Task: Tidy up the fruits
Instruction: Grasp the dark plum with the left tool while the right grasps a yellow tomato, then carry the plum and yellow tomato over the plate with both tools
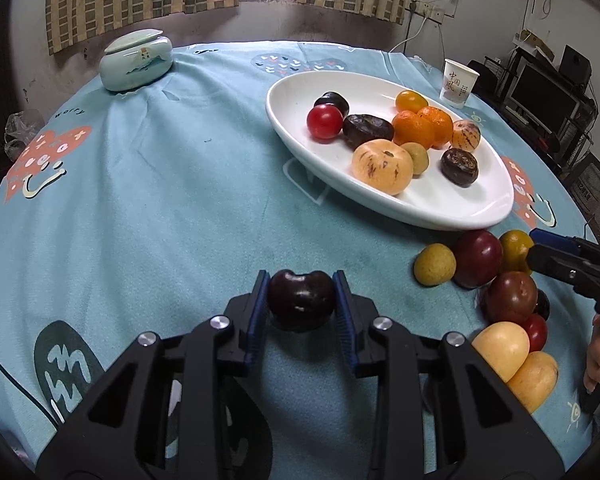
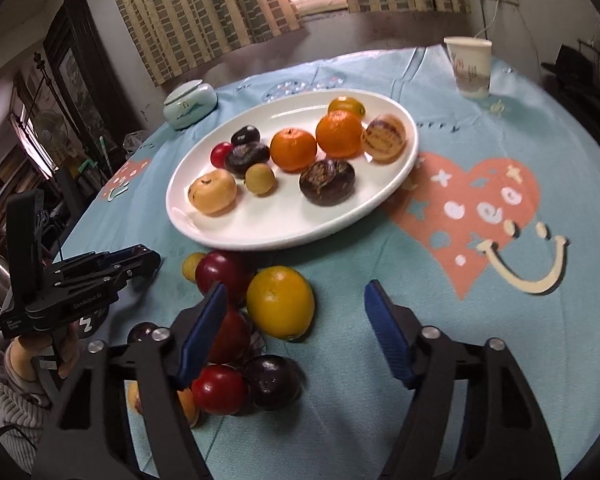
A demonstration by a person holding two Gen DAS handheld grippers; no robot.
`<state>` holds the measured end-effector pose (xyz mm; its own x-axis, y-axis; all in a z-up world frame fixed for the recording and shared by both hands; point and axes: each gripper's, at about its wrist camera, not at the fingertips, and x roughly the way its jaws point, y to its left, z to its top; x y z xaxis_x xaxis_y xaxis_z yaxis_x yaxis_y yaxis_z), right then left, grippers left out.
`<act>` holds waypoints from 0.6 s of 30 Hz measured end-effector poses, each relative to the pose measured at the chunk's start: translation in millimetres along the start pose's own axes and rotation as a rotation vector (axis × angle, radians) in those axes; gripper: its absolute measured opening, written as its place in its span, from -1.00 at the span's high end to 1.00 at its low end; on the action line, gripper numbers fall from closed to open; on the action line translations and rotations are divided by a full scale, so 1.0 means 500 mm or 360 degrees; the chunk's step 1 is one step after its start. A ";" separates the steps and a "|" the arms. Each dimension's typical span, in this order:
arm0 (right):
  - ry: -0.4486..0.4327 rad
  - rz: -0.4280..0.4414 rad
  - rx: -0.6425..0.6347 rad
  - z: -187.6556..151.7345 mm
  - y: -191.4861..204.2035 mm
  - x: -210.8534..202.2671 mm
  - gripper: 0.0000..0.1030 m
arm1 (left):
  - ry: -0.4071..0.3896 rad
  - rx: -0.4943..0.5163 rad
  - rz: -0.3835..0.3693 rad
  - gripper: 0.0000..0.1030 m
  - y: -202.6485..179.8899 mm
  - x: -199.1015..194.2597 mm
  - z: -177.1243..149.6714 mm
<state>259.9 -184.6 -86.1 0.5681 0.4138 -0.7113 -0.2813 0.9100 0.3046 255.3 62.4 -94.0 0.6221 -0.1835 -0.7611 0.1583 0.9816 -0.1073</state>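
Blue pads of the left gripper [image 1: 301, 296] are clamped on both sides of a dark plum [image 1: 301, 299], which sits low over the teal tablecloth [image 1: 160, 200]; can't tell if the plum still touches the cloth. Jaws narrow, pressing the fruit.

Right gripper [image 2: 296, 312] stands roughly half spread, nothing between the pads. Its left pad overlaps the loose fruit pile in view; a yellow-orange fruit [image 2: 280, 302] lies just ahead of the gap, not gripped.

Loose pile on the cloth, in front of the plate: red plum [image 2: 220, 270], another red one [image 2: 219, 389], a dark plum beside it [image 2: 272, 380], a small yellow-green fruit [image 1: 435, 264], two pale yellow fruits [image 1: 500, 350] at the near edge.

White oval plate [image 1: 440, 208] already holds two oranges [image 2: 294, 155], a small red fruit [image 1: 325, 121], several dark brown ones, a pale striped one [image 1: 382, 166], a few small yellow ones.

Paper cup [image 1: 460, 84] stands beyond the plate. Lidded ceramic jar [image 1: 137, 60] stands at the far left of the table, well apart from the fruit.

A hand [image 2: 66, 354] in a grey ribbed sleeve holds the left gripper's handle.
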 end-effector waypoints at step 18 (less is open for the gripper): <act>0.0105 0.0300 0.0251 -0.001 -0.042 0.029 0.25 | 0.0001 -0.0009 -0.0021 0.37 0.002 0.001 -0.003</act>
<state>273.6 -197.9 -103.4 0.4640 0.5784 -0.6710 -0.2501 0.8121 0.5271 254.3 63.3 -95.4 0.6194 -0.1961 -0.7602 0.1619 0.9794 -0.1207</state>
